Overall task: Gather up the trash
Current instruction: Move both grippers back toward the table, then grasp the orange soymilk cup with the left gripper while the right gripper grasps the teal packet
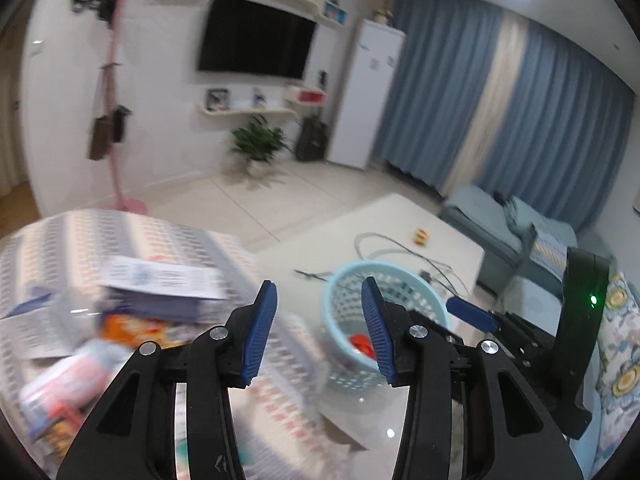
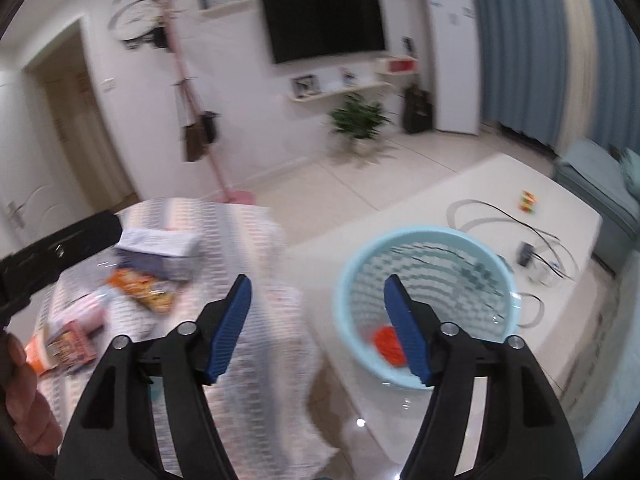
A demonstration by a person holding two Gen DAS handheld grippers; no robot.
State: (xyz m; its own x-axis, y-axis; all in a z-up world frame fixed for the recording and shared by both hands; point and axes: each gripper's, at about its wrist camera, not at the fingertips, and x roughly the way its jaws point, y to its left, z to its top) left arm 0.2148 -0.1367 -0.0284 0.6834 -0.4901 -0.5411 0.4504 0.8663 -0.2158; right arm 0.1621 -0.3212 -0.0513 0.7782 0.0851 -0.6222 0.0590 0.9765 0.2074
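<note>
From the left wrist, the left tongs (image 1: pixel 318 300) stand apart with nothing between their blue pads. Just beyond and to the right of them is the pale blue basket (image 1: pixel 384 320), with one red scrap (image 1: pixel 360 342) at its bottom. To the left of the tongs, a pile of trash (image 1: pixel 132 312) lies on a patterned cloth (image 1: pixel 60 240): a white box (image 1: pixel 160 280) and orange wrappers, all smeared by blur. The right tongs (image 1: pixel 472 314) poke in from the right, beside the basket rim.

From the right wrist, the right tongs (image 2: pixel 318 294) also gape empty. The basket (image 2: pixel 424 304) sits right behind the right-hand finger, the trash (image 2: pixel 140 288) off to the left on the cloth (image 2: pixel 248 320). A hand (image 2: pixel 28 396) shows at the left edge, cut off.

The risk I see: a hurried grab could pinch the cloth along with a wrapper and drag the whole pile, or knock the light basket over. What each wrapper is cannot be made out, and the basket floor is partly hidden behind a finger.
</note>
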